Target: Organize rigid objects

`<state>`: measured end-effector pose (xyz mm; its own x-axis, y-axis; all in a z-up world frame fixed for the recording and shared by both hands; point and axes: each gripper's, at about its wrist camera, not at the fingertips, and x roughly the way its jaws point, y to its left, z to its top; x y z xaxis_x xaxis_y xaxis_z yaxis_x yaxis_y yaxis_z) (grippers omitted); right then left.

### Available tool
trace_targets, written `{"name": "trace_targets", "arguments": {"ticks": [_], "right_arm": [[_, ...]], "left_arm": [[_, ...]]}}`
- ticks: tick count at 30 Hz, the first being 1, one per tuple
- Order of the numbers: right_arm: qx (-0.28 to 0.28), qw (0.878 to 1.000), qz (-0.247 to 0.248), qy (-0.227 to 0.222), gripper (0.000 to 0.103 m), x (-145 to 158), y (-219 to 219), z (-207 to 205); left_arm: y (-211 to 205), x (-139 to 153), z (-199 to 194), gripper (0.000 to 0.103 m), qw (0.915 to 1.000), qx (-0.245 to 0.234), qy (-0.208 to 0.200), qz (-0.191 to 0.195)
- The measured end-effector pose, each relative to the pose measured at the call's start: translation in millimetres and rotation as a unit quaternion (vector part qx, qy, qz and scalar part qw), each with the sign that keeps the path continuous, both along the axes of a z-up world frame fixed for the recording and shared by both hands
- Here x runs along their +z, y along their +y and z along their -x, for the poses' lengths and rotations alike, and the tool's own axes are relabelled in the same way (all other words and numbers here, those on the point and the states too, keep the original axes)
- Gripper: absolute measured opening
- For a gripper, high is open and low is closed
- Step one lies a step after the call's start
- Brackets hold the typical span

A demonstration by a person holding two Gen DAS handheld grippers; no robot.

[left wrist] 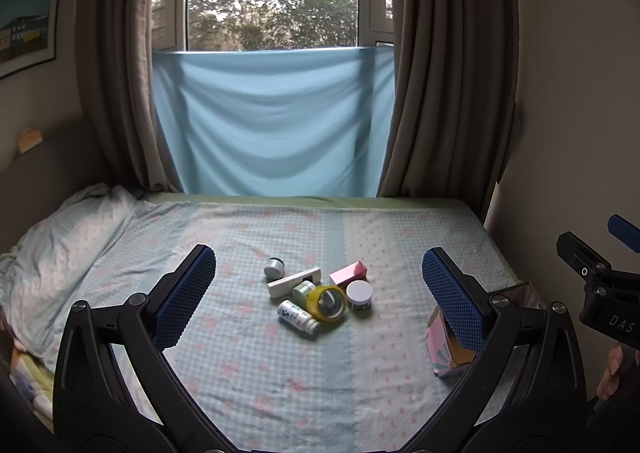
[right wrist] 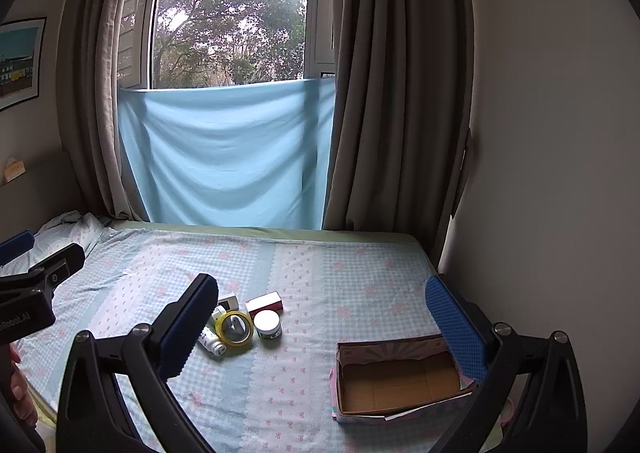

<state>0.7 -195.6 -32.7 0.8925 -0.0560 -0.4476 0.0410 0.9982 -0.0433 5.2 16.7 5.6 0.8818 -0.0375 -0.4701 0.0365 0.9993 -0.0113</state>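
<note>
The bed [left wrist: 280, 373] w/ its blue-and-pink checked sheet fills the lower half of both views; nothing is packed yet, so you're at the very start.

Next in size is the open cardboard box [right wrist: 400, 377], empty, sitting at the right side of the bed, close under your right gripper [right wrist: 320, 317]. In the left wrist view only a corner of it shows behind the finger.

Both tools hover above the sheet w/ jaws spread wide and nothing between them. Your left gripper [left wrist: 320, 285] looks straight at the pile.

The pile sits mid-bed, well apart from the box. Big to small:
- yellow tape roll [left wrist: 327, 303], leaning on its neighbours
- long white bar [left wrist: 294, 281] at the back
- pink carton [left wrist: 349, 273]
- white-lid jar [left wrist: 359, 295], upright, just right of the tape
- white bottle [left wrist: 298, 316], lying on its side at the front
- small green jar [left wrist: 303, 291], wedged against the tape
- small round pot [left wrist: 274, 267], lying apart at the far left

Tips for the first pick: probably go for an outer item, i.e. the white-lid jar or the bottle, not the tape, since lifting the tape may topple whatever touches it. Come down vertically, straddle the item's narrow side and close gently. The mattress is soft, so pressing down could tilt things.
</note>
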Motion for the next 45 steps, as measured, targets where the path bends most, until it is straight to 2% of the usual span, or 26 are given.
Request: {"name": "trace_targets", "arguments": {"ticks": [11, 22, 28, 35, 41, 45], "right_arm": [[0.006, 1.0, -0.003, 0.002, 0.103, -1, 4, -2], [0.048, 0.998, -0.014, 0.045, 0.103, -19, 1, -35], [0.103, 0.99, -0.049, 0.088, 0.103, -58, 0, -69], [0.141, 0.978, -0.079, 0.134, 0.103, -103, 9, -111], [0.162, 0.966, -0.106, 0.174, 0.103, -145, 30, -150], [0.173, 0.953, -0.144, 0.204, 0.103, -179, 45, -180]], "left_arm": [[2, -4, -3, 0.102, 0.9999, 0.007, 0.008, 0.0], [13, -22, -38, 0.102, 0.9975, 0.039, 0.057, 0.013], [16, -53, -76, 0.102, 0.9929, 0.065, 0.098, 0.017], [26, -97, -120, 0.102, 0.9844, 0.078, 0.155, 0.031], [51, -131, -164, 0.102, 0.9794, 0.08, 0.183, 0.03], [74, -158, -205, 0.102, 0.9748, 0.072, 0.209, 0.034]]}}
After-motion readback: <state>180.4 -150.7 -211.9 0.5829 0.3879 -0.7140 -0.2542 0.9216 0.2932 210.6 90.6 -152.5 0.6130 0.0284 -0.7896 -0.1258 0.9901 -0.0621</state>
